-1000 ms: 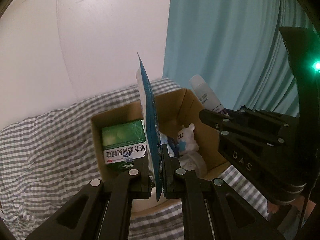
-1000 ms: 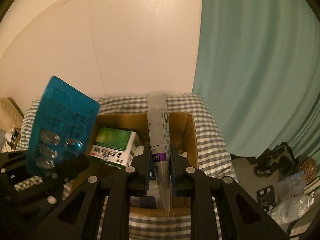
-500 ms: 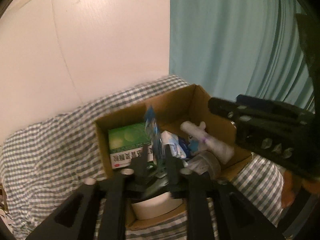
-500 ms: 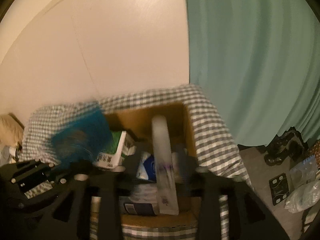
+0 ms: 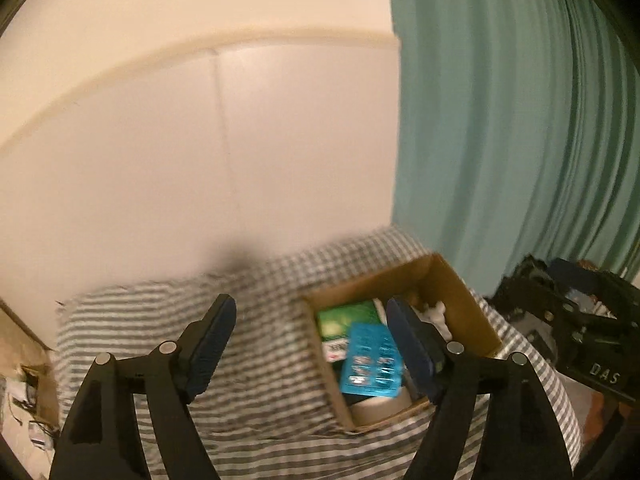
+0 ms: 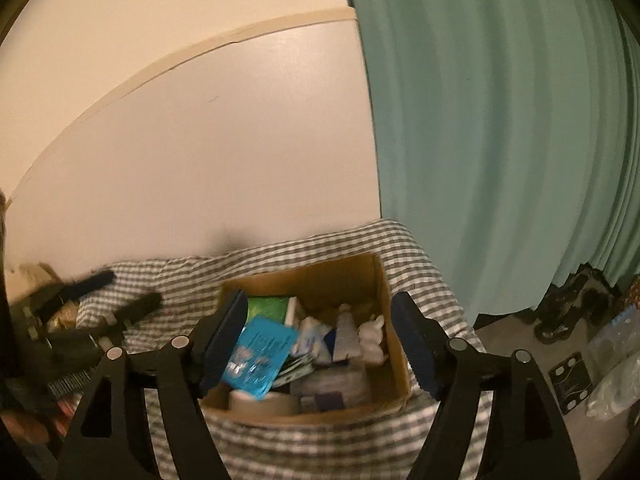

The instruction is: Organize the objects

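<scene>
A cardboard box (image 5: 452,284) (image 6: 360,276) sits on a grey checked cloth. In it lie a blue blister pack (image 5: 370,360) (image 6: 258,354), a green medicine box (image 5: 348,318) (image 6: 266,306), a white tube (image 6: 345,330) and a small white figure (image 6: 372,336). My left gripper (image 5: 310,350) is open and empty, above and left of the box. My right gripper (image 6: 320,346) is open and empty above the box. Each gripper also shows in the other's view: the right one (image 5: 568,344), the left one (image 6: 80,320).
The checked cloth (image 5: 256,360) covers the surface under the box. A white wall stands behind, a teal curtain (image 5: 520,120) at the right. Bags and dark items lie on the floor (image 6: 592,344) at the right. A tape roll (image 6: 260,402) lies in the box's near corner.
Both grippers opened and pulled up and back. The blue blister pack left the left gripper and the white tube left the right gripper; both now lie in the box.
</scene>
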### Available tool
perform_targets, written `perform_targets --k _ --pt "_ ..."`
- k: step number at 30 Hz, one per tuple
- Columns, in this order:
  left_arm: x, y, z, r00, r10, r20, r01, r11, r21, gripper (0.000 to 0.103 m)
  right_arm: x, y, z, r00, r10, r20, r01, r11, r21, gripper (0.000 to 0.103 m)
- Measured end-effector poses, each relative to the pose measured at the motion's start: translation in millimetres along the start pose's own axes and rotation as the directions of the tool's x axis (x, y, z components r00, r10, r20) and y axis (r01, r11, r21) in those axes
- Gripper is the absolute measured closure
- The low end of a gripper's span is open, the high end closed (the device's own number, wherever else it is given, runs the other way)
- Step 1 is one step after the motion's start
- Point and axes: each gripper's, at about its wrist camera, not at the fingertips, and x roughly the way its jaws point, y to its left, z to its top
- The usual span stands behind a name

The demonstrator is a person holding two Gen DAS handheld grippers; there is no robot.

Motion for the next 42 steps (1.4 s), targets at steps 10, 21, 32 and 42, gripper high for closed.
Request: perform_targets --k 10,21,32,42 --pt "-105.0 72.7 4.5 0.971 0.146 0.19 -0.134 0.988 -0.074 0.0 -96.8 73.1 15.3 0.99 -0.008 0.142 0.026 0.991 -0.131 0.009" --pt "-125.0 122.6 -60.7 0.929 0.294 0.224 -0.245 0.944 -0.223 0.0 -98.7 114.1 -20.9 0.978 0.022 0.206 0.018 0.982 -0.19 0.0" --pt "-63.9 123.2 -121.6 0.923 0.354 0.152 -0.311 0.918 -0.246 0.0 -8.4 116.7 -77.7 0.988 0.026 0.155 0.011 0.972 -0.233 0.0" --pt "-49.8 119.2 -132.0 0.933 0.34 0.119 -0.309 0.925 -0.22 0.0 8.3 110.7 -83.0 0.992 -0.017 0.125 0.041 0.98 -0.193 0.0"
